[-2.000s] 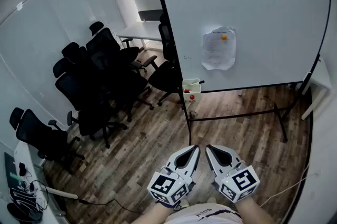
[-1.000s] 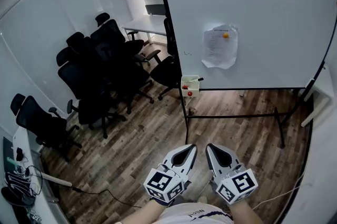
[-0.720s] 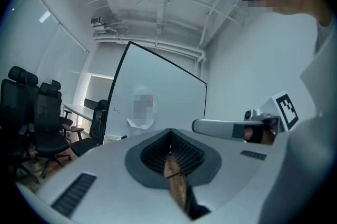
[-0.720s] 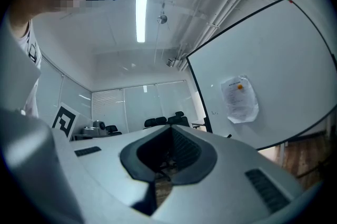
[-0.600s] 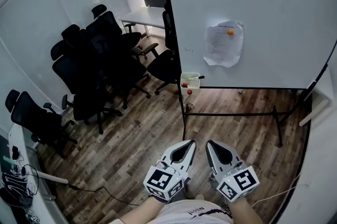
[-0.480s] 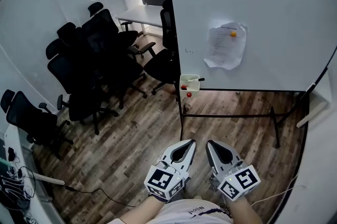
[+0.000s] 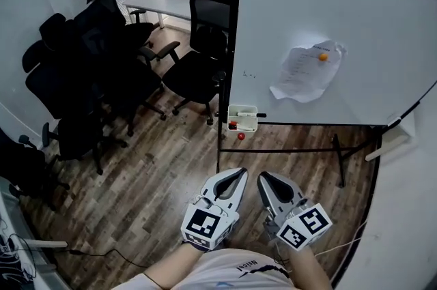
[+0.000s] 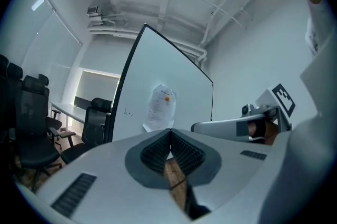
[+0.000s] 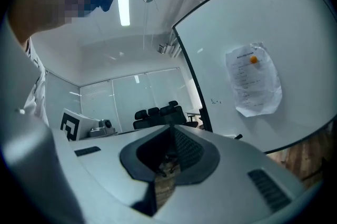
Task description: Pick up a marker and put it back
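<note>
A small white holder [image 7: 243,118] hangs at the whiteboard's [image 7: 328,16] lower left corner. A black marker [image 7: 257,115] pokes out of it to the right, and a red one [image 7: 233,125] lies inside. A red round piece [image 7: 240,136] sits just below it. My left gripper [image 7: 240,172] and right gripper [image 7: 261,176] are held side by side low in the head view, pointing at the board, well short of the holder. Both are shut with nothing between the jaws, as the left gripper [image 8: 169,131] and right gripper [image 9: 171,127] show in their own views.
A sheet of paper [image 7: 305,72] is pinned to the board by an orange magnet [image 7: 322,56]. The board's black stand [image 7: 287,149] crosses the wooden floor ahead. Several black office chairs [image 7: 89,77] crowd the left, with a white desk [image 7: 164,2] behind them.
The whiteboard and its holder have come closer and shifted toward the middle of the head view. Both grippers stay shut and side by side.
</note>
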Motion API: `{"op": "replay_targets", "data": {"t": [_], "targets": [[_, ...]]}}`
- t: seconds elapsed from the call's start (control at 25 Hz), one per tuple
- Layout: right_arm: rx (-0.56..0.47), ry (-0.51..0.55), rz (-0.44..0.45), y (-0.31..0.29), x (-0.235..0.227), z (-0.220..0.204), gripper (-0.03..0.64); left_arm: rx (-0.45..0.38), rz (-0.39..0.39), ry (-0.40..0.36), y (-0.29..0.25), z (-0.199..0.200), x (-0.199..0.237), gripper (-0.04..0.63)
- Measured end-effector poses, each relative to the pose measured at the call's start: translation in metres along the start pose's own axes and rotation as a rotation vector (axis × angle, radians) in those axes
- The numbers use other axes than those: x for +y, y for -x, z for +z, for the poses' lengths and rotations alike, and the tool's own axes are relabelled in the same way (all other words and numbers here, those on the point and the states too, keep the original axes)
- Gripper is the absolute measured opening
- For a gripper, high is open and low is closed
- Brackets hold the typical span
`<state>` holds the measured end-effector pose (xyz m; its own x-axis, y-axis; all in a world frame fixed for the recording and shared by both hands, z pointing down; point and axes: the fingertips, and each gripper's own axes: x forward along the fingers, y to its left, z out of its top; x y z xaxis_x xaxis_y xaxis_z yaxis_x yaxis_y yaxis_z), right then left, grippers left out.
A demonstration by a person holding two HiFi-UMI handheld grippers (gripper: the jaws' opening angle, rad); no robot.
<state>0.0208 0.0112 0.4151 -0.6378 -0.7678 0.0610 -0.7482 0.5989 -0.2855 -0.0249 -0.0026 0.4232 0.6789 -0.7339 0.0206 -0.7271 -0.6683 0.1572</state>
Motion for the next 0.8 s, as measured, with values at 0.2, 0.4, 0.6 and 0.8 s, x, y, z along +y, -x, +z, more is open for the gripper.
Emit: {"op": "replay_targets", "data": {"t": [0.2,0.4,0.6,0.8], "targets": [[0.066,0.016,-0.046,-0.03,-0.034,-0.012,0.017,0.036,-0.028,0.044,-0.025,-0.014,0.032,0.011],[0.13,0.146,-0.068,-0.058,-0.092,-0.023,0.071,0.074,-0.023,0.058,-0.051,-0.025,0.052,0.011],[0.23,0.335,0.049,-0.095,-0.171,-0.04,0.102,0.131,0.039,0.041,-0.083,-0.038,0.072,0.011],[0.411,0.494,0.168,-0.131,-0.228,-0.073,0.14,0.149,0.131,0.017,-0.117,-0.029,0.093,0.011]]}}
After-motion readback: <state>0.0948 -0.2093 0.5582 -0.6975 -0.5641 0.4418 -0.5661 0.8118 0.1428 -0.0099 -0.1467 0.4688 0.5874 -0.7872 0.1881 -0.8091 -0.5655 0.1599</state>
